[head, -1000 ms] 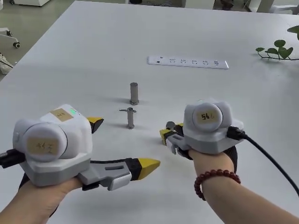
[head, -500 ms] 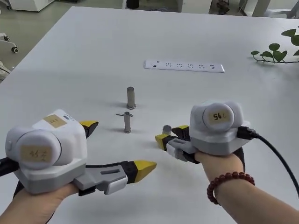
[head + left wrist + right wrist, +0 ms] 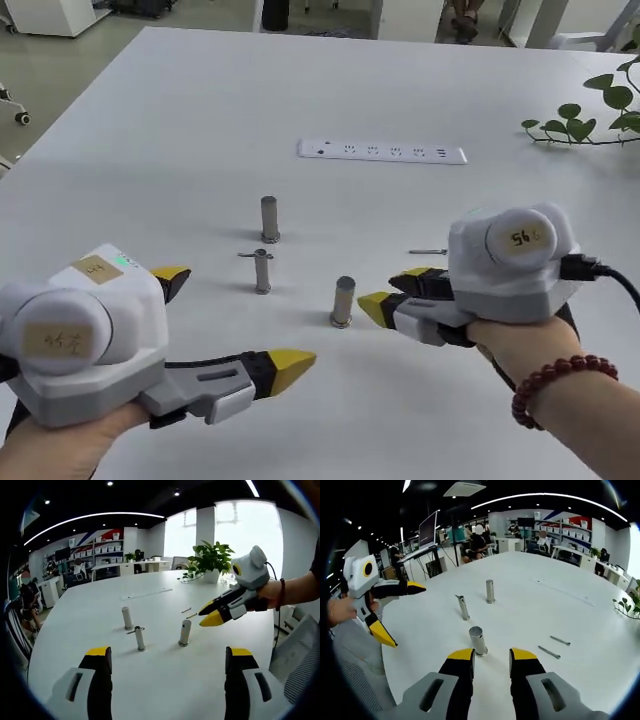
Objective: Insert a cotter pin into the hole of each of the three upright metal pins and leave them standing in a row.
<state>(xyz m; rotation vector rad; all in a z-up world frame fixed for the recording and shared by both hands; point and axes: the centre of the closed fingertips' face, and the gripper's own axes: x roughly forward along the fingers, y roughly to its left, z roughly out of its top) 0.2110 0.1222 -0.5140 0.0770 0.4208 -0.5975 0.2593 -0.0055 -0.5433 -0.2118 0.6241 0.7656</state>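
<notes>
Three metal pins stand upright on the white table (image 3: 180, 120). The far pin (image 3: 269, 218) is bare. The middle pin (image 3: 262, 270) has a cotter pin through its top. The near pin (image 3: 343, 302) (image 3: 478, 640) (image 3: 185, 632) is bare and stands just left of my right gripper (image 3: 395, 290) (image 3: 491, 655), which is open with nothing between its yellow tips. Loose cotter pins (image 3: 428, 252) (image 3: 560, 640) lie on the table to the right. My left gripper (image 3: 232, 320) (image 3: 167, 652) is wide open and holds nothing, near the front left.
A white power strip (image 3: 382, 152) lies across the table behind the pins. A green plant (image 3: 590, 105) reaches in at the far right edge. In the right gripper view, people sit at desks far behind the table.
The right gripper had its jaws around the near pin; it has let go and drawn back to the right. The pin now stands free. The left gripper stays open.
</notes>
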